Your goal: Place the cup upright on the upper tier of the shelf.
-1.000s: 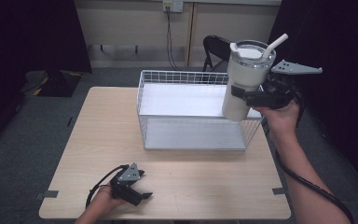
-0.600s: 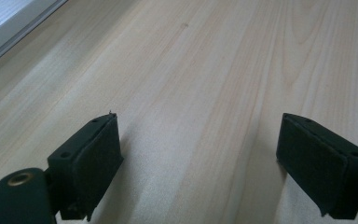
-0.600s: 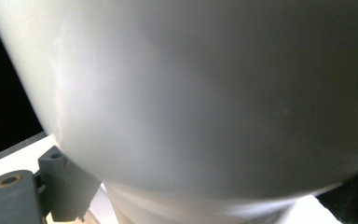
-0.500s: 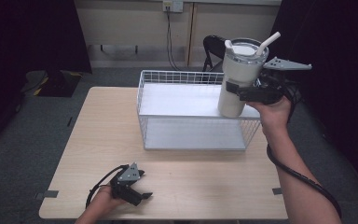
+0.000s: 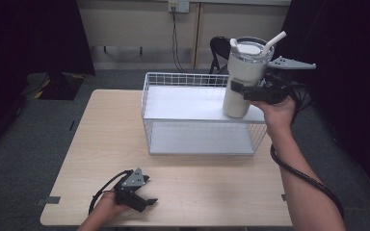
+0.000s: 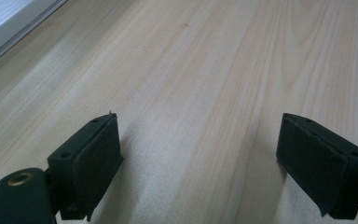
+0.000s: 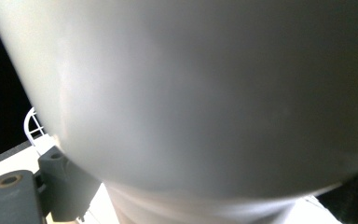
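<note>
Right tongs [image 5: 244, 90] stay clamped on the cream tumbler [image 5: 243, 77], which I've carried leftward over the wire basket [image 5: 192, 126] (lowering comes next); left tongs [image 5: 144, 191] rest wide open, empty, on the bench [image 5: 101, 144].

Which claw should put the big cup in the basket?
The right claw. It already grips the cup above the wire basket. The left claw sits open on the table, far from it.

A cream-white tumbler [image 5: 243, 77] with a white straw [image 5: 273, 43] and clear lid. A white wire basket [image 5: 192, 115] with a white floor. A pale wood-grain table [image 5: 106, 144]. Black tongs [image 5: 139, 201] with black padded fingers [image 6: 91, 158], trailing a black cable [image 5: 303, 175]. Grey carpet [image 5: 24, 159].
</note>
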Available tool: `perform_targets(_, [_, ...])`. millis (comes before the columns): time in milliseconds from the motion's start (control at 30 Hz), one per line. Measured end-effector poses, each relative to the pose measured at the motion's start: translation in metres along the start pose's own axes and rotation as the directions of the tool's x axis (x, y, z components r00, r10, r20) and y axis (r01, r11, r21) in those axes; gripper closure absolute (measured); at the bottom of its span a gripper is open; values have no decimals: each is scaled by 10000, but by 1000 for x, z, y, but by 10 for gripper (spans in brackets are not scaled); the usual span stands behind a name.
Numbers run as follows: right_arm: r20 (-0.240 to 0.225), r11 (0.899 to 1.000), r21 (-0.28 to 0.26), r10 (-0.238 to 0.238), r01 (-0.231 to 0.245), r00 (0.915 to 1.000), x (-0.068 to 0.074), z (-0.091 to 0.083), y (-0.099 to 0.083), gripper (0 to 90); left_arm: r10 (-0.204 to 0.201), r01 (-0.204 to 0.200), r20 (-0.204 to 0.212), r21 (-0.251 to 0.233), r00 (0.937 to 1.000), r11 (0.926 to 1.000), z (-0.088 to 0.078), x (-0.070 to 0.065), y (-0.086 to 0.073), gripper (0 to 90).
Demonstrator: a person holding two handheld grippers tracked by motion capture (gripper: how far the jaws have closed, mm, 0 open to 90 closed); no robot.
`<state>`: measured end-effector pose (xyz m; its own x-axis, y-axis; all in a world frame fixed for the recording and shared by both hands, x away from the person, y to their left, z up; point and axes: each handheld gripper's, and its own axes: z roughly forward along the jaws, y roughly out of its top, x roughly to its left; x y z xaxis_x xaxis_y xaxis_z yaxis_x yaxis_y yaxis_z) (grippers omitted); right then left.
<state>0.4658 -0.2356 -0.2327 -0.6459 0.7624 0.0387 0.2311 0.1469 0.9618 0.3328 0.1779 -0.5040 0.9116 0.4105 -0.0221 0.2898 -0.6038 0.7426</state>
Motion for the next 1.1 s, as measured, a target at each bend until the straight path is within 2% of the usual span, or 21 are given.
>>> perform_targets(600, [284, 9999, 90, -119, 116, 9995, -1, 12, 4, 93, -4, 4, 0, -3, 10000, 10000, 0, 0, 0, 130])
perform_targets(1100, [375, 9999, 41, 146, -148, 9992, -4, 25, -3, 93, -1, 1, 1, 0, 10000, 10000, 0, 0, 0, 131])
